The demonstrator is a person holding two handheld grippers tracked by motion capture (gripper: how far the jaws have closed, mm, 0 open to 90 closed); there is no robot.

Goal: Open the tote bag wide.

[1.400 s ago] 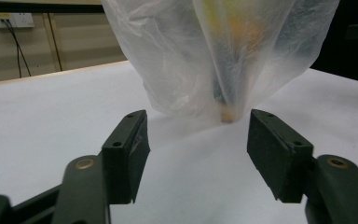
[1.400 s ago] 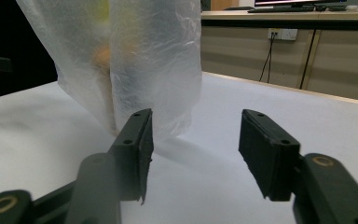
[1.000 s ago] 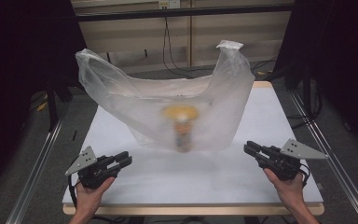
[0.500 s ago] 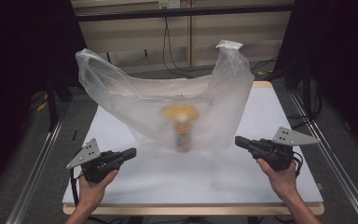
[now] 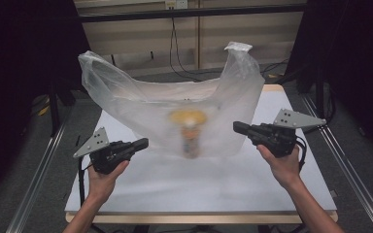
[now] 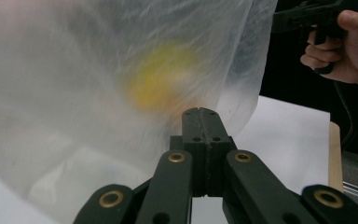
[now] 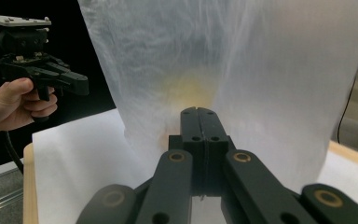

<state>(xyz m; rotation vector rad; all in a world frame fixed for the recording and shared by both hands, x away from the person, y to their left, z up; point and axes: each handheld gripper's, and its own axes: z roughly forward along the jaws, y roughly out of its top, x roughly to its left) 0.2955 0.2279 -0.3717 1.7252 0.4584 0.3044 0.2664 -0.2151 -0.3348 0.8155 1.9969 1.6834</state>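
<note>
A big clear bag (image 5: 170, 104) stands in the middle of the white tabletop (image 5: 199, 187), with a yellow-topped bottle (image 5: 190, 133) inside. Your left gripper (image 5: 143, 143) and right gripper (image 5: 238, 128) point at it from each side, fingers pressed together, holding nothing.

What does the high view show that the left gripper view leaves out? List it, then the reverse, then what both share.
High view alone: the whole translucent plastic bag standing open on the white table, its two tall handles, a bottle-like shape under the yellow blur, and the left gripper seen from outside. Left gripper view alone: that gripper's jaws pressed together, close up, just short of the bag's wall. Both: the bag, the yellow object inside, and the right gripper in a hand.
</note>
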